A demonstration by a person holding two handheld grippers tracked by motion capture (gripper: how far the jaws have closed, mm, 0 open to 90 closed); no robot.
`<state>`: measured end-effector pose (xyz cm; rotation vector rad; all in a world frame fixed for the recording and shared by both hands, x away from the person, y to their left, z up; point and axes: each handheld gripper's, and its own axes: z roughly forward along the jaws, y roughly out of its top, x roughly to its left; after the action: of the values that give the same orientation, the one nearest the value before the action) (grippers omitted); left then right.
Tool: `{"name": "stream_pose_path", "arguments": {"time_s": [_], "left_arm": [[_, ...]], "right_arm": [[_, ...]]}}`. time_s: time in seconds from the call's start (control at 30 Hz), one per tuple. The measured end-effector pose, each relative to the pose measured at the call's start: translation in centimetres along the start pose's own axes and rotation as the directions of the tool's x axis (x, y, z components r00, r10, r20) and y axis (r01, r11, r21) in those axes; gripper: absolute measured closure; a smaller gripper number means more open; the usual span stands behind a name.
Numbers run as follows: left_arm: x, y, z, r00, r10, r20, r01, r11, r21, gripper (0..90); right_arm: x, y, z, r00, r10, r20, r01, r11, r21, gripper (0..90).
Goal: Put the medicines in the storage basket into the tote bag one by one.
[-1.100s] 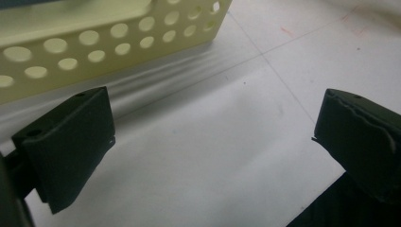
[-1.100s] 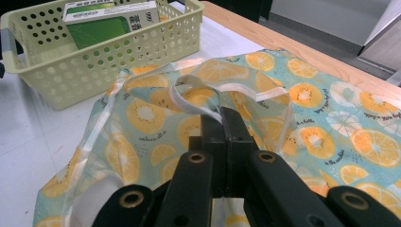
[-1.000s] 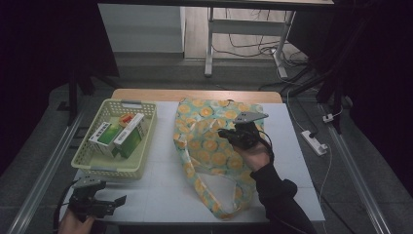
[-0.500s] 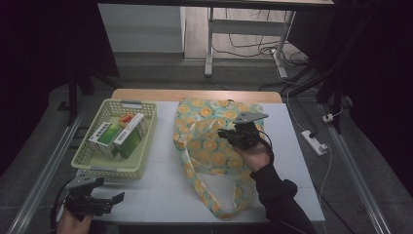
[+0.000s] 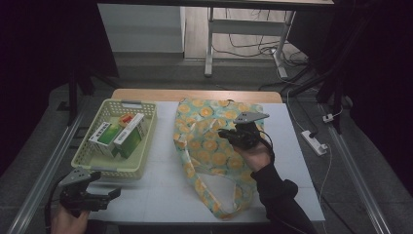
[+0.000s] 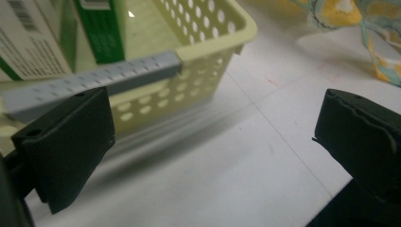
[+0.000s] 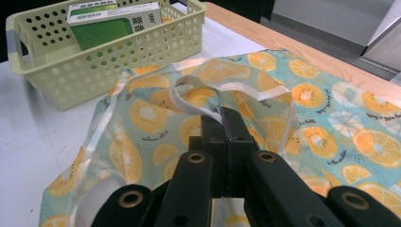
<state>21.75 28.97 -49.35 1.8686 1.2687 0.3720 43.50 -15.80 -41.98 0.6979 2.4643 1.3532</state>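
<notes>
A fruit-print cloth bag (image 5: 209, 146) lies flat on the white table (image 5: 160, 190), its long strap trailing toward the front edge. My right gripper (image 5: 225, 133) rests over the bag, shut on a white-edged handle loop (image 7: 189, 101) which it lifts slightly off the cloth (image 7: 331, 118). At the left stands a pale yellow perforated basket (image 5: 146, 126) holding green-and-white boxes (image 5: 119, 136). My left gripper (image 5: 104, 189) hovers open at the table's front left, just short of the basket's near corner (image 6: 208, 42), with nothing between its jaws (image 6: 213, 127).
The basket (image 7: 94, 52) with its boxes (image 7: 108, 14) stands left of the bag. A wooden table edge (image 5: 195, 94) runs along the back. A white power strip (image 5: 314, 142) lies on the floor at the right. Metal rails flank the table.
My left gripper has shifted slightly near the basket's front corner. The right gripper and the bag have stayed where they were.
</notes>
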Motion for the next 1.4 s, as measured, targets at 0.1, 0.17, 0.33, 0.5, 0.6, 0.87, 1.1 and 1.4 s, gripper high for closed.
{"name": "stream_pose_path", "arguments": {"time_s": [0.1, 0.17, 0.33, 0.5, 0.6, 0.87, 1.1, 1.4], "left_arm": [[0.2, 0.4, -0.2, 0.9999, 0.012, 0.001, -0.012, 0.9996, -0.027, 0.0], [0.3, 0.6, -0.3, 0.9998, 0.021, 0.002, -0.021, 0.9988, -0.045, 0.0], [0.6, 1.2, -0.2, 0.9994, 0.031, -0.014, -0.031, 0.9979, -0.056, 0.0], [1.3, 1.8, -0.2, 0.9982, 0.005, -0.060, -0.010, 0.9971, -0.076, 0.0], [1.8, 2.4, -0.2, 0.9973, 0.002, -0.074, -0.008, 0.9968, -0.079, 0.0], [3.7, 3.9, 0.3, 0.9942, -0.015, -0.106, 0.009, 0.9985, -0.054, 0.0], [5.6, 5.1, 1.2, 0.9898, -0.036, -0.138, 0.033, 0.9992, -0.025, 0.0], [7.6, 6.3, 2.1, 0.9911, -0.018, -0.132, 0.022, 0.9993, 0.028, 0.0]], "right_arm": [[0.0, 0.0, 0.0, 1.0000, 0.000, 0.003, 0.000, 1.000, 0.002, 89.7], [0.0, 0.0, 0.0, 1.0000, 0.000, 0.002, 0.000, 1.000, 0.001, 89.7], [0.0, 0.0, 0.1, 1.0000, -0.001, -0.003, 0.001, 1.000, 0.005, 89.7], [0.0, 0.0, 0.1, 1.0000, 0.000, -0.004, 0.000, 1.000, 0.006, 89.7], [0.0, 0.0, 0.2, 1.0000, -0.005, -0.005, 0.005, 1.000, 0.007, 89.7], [0.1, 0.1, 0.1, 0.9999, -0.009, -0.005, 0.009, 1.000, 0.009, 89.7], [0.1, 0.0, 0.2, 0.9999, -0.010, -0.006, 0.010, 1.000, 0.010, 89.7], [0.2, 0.0, 0.4, 0.9998, -0.017, -0.010, 0.017, 1.000, 0.020, 89.7]]}}
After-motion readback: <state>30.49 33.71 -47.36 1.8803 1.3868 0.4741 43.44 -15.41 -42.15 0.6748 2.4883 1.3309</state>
